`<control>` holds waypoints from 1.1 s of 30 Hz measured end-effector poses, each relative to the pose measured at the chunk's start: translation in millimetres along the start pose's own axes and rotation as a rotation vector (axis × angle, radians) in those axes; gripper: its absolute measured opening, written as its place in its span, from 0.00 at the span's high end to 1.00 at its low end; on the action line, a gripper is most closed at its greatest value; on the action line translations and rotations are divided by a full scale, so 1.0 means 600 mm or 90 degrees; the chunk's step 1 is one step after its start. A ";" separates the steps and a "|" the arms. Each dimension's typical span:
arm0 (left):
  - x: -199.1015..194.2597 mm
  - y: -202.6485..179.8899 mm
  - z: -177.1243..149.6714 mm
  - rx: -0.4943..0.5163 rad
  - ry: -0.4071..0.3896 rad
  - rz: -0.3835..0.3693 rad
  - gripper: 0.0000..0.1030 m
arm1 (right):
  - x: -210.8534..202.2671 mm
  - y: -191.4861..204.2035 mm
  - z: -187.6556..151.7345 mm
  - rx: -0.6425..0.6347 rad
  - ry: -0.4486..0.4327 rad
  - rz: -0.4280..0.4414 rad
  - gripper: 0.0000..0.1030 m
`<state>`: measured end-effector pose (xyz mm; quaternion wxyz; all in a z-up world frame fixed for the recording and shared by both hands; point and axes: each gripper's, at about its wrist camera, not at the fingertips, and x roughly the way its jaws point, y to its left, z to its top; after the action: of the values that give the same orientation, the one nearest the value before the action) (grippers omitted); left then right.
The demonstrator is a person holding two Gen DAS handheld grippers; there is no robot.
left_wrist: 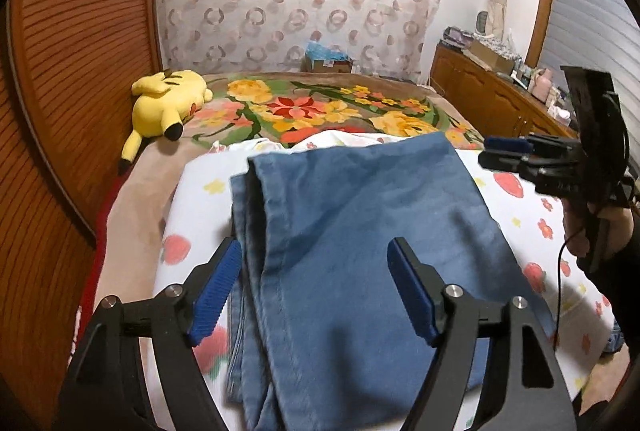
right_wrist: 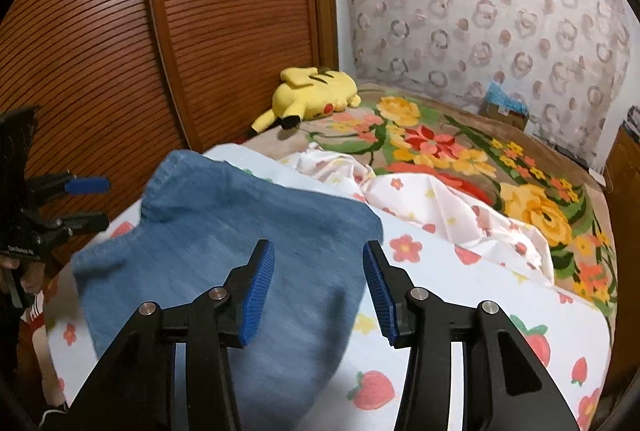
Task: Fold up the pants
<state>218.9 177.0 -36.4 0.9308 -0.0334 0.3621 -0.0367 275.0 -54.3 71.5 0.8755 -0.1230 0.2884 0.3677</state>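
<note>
**Folded pants lay loose under two empty grippers**

Your biggest risk sat with the bed (left_wrist: 132, 215) itself: the strawberry-print sheet (right_wrist: 448, 311) was soft and rumpled toward the floral blanket (right_wrist: 460, 151), so any drag across it could, I judge, have pulled the whole stack askew. The pants (left_wrist: 340, 231) lay on that sheet as a blue, layered rectangle, edges stacked along the left side in the left wrist view and not quite flush — a careless nudge there could have slid the layers apart and undone the fold.

Your left gripper (left_wrist: 314, 291) hovered above the near part of the pants with its jaws spread wide, one pad over the stacked left edge, the other over the middle of the cloth, nothing pinched. Your right gripper (right_wrist: 318, 289) was parted less widely, over the pants' right edge, one pad above denim and the other above bare sheet — also holding nothing.

A lowered pad could have snagged the top layer. The yellow plush toy (left_wrist: 168, 99) lay well away, no hazard.
</note>
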 end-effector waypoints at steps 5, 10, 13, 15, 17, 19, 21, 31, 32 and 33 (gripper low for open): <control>0.026 -0.011 0.023 0.012 0.015 0.005 0.26 | 0.031 -0.025 0.000 0.019 0.023 -0.001 0.53; 0.044 -0.015 0.036 0.018 0.021 0.004 0.26 | 0.057 -0.037 0.005 0.027 0.043 0.006 0.53; 0.058 -0.018 0.039 0.025 0.029 0.003 0.26 | 0.072 -0.040 0.008 0.033 0.051 0.013 0.53; 0.068 -0.018 0.036 0.026 0.038 0.008 0.26 | 0.081 -0.043 0.009 0.033 0.056 0.015 0.53; 0.078 -0.018 0.035 0.022 0.048 0.011 0.26 | 0.091 -0.045 0.010 0.036 0.064 0.015 0.53; 0.088 -0.015 0.030 0.017 0.057 0.013 0.26 | 0.101 -0.048 0.008 0.038 0.071 0.015 0.53; 0.100 -0.011 0.022 0.011 0.067 0.013 0.26 | 0.111 -0.046 0.007 0.031 0.080 0.013 0.53; 0.130 0.001 -0.011 -0.018 0.095 0.014 0.26 | 0.113 -0.047 0.010 0.030 0.088 0.011 0.51; 0.127 0.001 -0.010 -0.019 0.094 0.016 0.26 | 0.107 -0.046 0.009 0.030 0.084 0.008 0.51; 0.124 0.000 -0.010 -0.018 0.092 0.018 0.26 | 0.098 -0.045 0.008 0.031 0.079 0.005 0.51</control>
<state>269.3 169.6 -90.6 0.9020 -0.0387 0.4296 -0.0205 329.7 -37.3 40.5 0.8573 -0.1228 0.3516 0.3554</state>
